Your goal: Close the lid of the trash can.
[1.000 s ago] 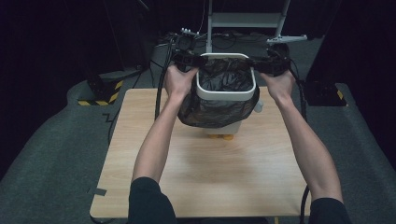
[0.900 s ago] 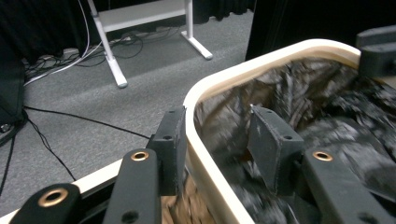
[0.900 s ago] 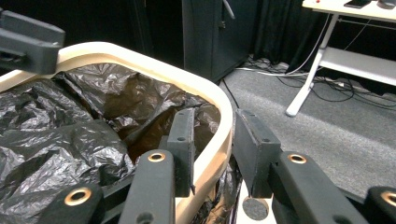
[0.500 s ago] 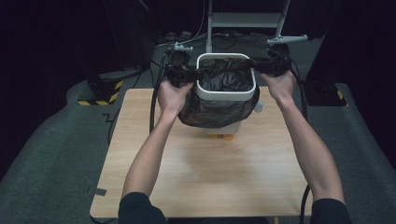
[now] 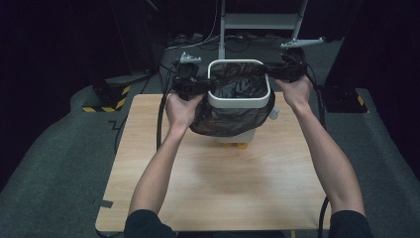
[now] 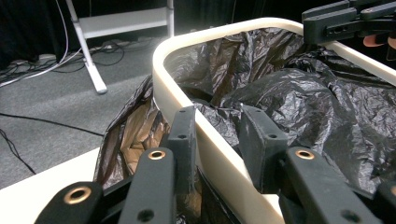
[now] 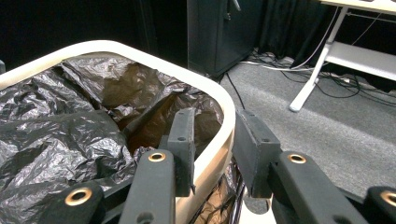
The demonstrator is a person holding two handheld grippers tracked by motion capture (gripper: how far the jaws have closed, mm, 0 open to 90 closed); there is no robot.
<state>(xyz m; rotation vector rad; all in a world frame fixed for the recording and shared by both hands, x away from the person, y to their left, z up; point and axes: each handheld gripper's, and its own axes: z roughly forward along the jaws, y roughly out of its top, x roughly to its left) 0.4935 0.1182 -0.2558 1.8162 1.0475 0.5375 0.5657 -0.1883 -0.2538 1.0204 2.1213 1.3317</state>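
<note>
A white rounded bin rim (image 5: 237, 101) lined with a crumpled black bag (image 5: 223, 119) sits at the far middle of the wooden table (image 5: 223, 193); the bag drapes over the bin's outside. My left gripper (image 5: 205, 88) straddles the rim's left side (image 6: 217, 121), one pad outside and one inside on the bag. Its jaws have just been closing and now press on the rim (image 6: 210, 140). My right gripper (image 5: 271, 72) clamps the rim's right side (image 7: 215, 123), one pad inside the bin and one outside the rim (image 7: 219, 116).
Something small and yellow (image 5: 234, 145) shows under the bin. Behind the table stand a white desk frame (image 5: 257, 22) and floor cables (image 5: 193, 39). A yellow-black striped block (image 5: 106, 101) lies at the left, a dark box (image 5: 341, 99) at the right. A black cable (image 5: 161, 119) trails beside my left forearm.
My left hand has come down and toward me, and its jaws have closed onto the rim's left side. The right hand and the bin have stayed still.
</note>
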